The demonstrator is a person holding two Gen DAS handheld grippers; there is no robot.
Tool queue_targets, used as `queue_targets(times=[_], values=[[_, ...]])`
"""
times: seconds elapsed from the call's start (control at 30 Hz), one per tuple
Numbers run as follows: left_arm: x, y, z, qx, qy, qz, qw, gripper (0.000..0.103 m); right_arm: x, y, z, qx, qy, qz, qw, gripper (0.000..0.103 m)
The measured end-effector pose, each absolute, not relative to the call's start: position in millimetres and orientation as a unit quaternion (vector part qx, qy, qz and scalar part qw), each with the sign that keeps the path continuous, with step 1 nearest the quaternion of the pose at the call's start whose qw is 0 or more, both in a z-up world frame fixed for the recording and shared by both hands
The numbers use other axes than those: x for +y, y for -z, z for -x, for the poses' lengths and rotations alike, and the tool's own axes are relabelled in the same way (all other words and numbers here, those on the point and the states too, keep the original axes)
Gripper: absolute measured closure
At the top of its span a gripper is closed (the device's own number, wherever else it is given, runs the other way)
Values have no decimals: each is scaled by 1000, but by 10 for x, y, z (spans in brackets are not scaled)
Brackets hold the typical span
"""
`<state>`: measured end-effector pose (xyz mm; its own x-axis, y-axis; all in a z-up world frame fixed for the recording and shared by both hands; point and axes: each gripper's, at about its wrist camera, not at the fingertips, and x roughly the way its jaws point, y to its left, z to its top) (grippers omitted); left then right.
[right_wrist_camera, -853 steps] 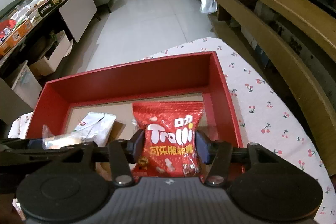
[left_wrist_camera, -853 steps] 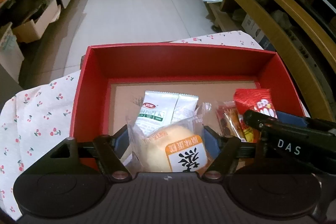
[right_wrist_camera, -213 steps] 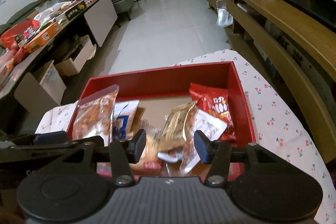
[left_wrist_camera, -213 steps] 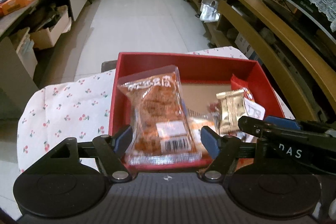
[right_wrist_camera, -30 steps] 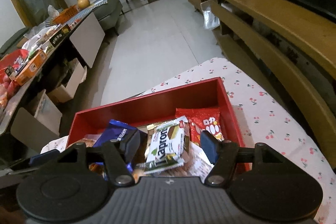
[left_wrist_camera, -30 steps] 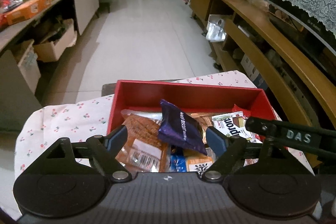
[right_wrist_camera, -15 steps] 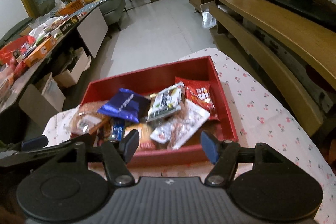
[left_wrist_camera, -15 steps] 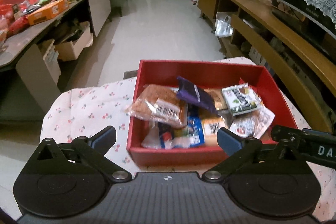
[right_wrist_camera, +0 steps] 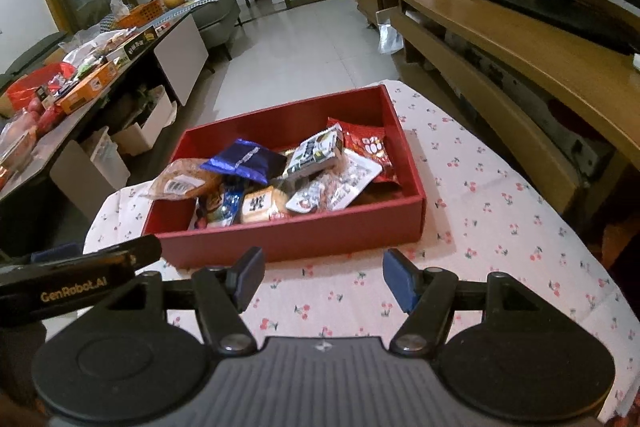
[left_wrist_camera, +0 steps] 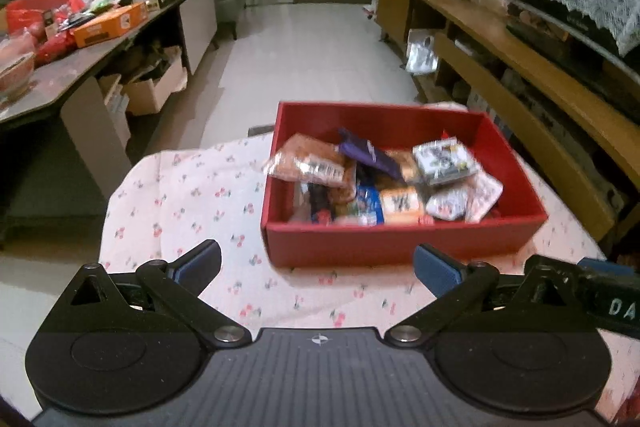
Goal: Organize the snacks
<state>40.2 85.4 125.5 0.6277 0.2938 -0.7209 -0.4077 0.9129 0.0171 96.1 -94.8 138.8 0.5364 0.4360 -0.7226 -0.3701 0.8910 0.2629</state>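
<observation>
Both my hand-held grippers hang over the near edge of the worktop [right_wrist_camera: 500, 211], which is covered by a white cloth with a cherry print, short of the red box [right_wrist_camera: 288, 235].

Left hand-held gripper [left_wrist_camera: 318, 267] — jaws spread as wide as they go, having just been opening; nothing between the blue pads, only cloth below.

Right hand-held gripper [right_wrist_camera: 324, 277] — jaws partly apart, nothing between them; its tips sit just in front of the box's near wall.

Snacks: all visible ones lie inside the red box, piled loosely.
- purple-blue packet [right_wrist_camera: 242, 159] on top, toward the left-centre
- green-and-white wafer pack [right_wrist_camera: 318, 149] tilted beside it, to the right
- red gummy bag [right_wrist_camera: 370, 149] against the right wall
- clear bag of brown biscuits [right_wrist_camera: 180, 185] at the left wall, one corner overhanging the rim
- orange-labelled bun pack [right_wrist_camera: 260, 205] low near the front wall
- white-and-red sachets [right_wrist_camera: 340, 183] right of the bun

Left-wrist view is slightly blurred; small labels unreadable there.
</observation>
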Motion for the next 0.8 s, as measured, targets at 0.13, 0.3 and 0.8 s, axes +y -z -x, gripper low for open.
queue_targets(times=[0.13, 0.3, 0.8], values=[[791, -1228, -282, 393, -202, 62, 895, 0, -999, -1376, -822, 424, -231, -39, 875, 31], [781, -1214, -154, 400, -185, 71, 895, 0, -1023, -1355, -634, 426, -232, -28, 874, 31], [670, -1103, 61, 422, -164, 89, 887, 0, -1084, -1266, -337, 437, -226, -13, 870, 31]])
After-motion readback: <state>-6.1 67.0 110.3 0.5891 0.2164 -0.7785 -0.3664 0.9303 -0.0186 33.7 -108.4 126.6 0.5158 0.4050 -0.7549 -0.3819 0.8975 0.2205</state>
